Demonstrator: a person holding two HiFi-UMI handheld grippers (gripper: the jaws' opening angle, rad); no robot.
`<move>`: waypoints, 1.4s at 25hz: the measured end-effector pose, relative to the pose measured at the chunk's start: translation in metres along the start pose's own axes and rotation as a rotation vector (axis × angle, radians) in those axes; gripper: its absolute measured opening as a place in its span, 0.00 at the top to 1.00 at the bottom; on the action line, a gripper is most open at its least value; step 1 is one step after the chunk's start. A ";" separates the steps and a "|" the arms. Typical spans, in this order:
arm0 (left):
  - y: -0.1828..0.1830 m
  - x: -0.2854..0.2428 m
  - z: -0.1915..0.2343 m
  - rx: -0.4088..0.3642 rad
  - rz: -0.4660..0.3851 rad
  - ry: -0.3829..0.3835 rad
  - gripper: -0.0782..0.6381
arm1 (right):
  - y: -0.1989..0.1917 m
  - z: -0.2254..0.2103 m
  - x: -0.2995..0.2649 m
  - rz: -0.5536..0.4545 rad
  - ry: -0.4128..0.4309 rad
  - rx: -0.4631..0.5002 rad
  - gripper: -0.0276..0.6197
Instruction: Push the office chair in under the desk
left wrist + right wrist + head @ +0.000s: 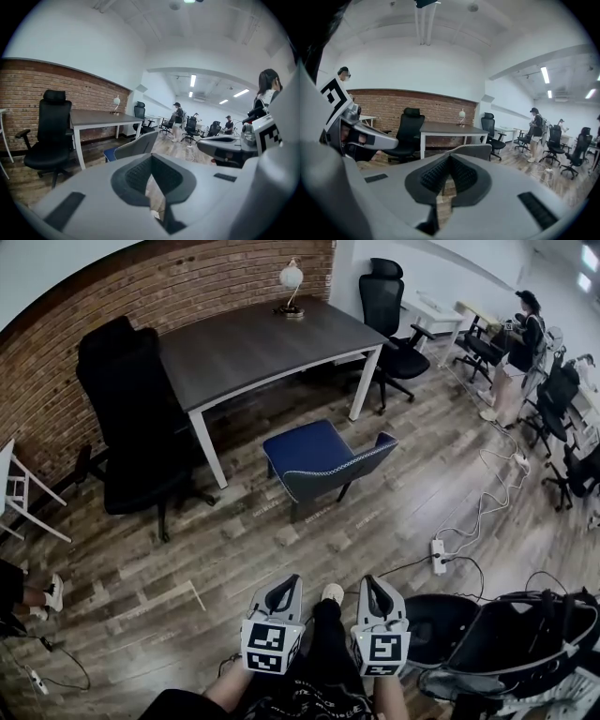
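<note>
A blue-seated chair point(305, 451) with a grey back stands pulled out in front of the dark-topped desk point(253, 338) on white legs, its back turned toward me. My left gripper point(284, 589) and right gripper point(375, 589) hang side by side near the bottom of the head view, well short of the chair, both shut with nothing between the jaws. The left gripper point(151, 161) looks at the chair's grey back point(136, 145) and the desk point(98, 118). From the right gripper point(449, 161) the chair back point(473, 151) shows just above the jaws, the desk point(445, 127) behind.
A tall black office chair point(131, 418) stands at the desk's left end, another black chair point(389, 320) at its far right. A lamp point(291, 282) sits on the desk. A power strip point(438, 556) with cables lies right. A person point(520, 343) stands far right.
</note>
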State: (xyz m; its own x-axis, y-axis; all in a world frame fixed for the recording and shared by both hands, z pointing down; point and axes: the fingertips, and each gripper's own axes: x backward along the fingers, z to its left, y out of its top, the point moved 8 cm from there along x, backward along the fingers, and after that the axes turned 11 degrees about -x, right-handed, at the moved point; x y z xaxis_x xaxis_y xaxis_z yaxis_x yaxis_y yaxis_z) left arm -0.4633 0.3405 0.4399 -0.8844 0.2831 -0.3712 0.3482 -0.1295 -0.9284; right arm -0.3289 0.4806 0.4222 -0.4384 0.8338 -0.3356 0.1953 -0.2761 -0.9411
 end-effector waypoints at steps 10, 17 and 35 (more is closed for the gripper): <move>0.021 -0.068 0.005 0.013 0.024 0.041 0.88 | 0.018 -0.050 -0.068 0.023 0.057 0.008 0.95; 0.041 -0.135 0.007 0.009 0.062 0.062 0.88 | 0.035 -0.099 -0.127 0.041 0.107 0.005 0.95; 0.087 -0.259 -0.019 0.027 0.110 0.181 0.88 | 0.061 -0.202 -0.228 0.127 0.317 0.062 0.95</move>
State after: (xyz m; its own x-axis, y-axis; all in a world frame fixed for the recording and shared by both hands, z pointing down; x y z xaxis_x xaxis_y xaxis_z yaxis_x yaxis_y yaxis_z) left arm -0.1977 0.2740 0.4555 -0.7703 0.4319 -0.4692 0.4288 -0.1939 -0.8824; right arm -0.0396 0.3708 0.4495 -0.1181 0.8953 -0.4295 0.1733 -0.4073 -0.8967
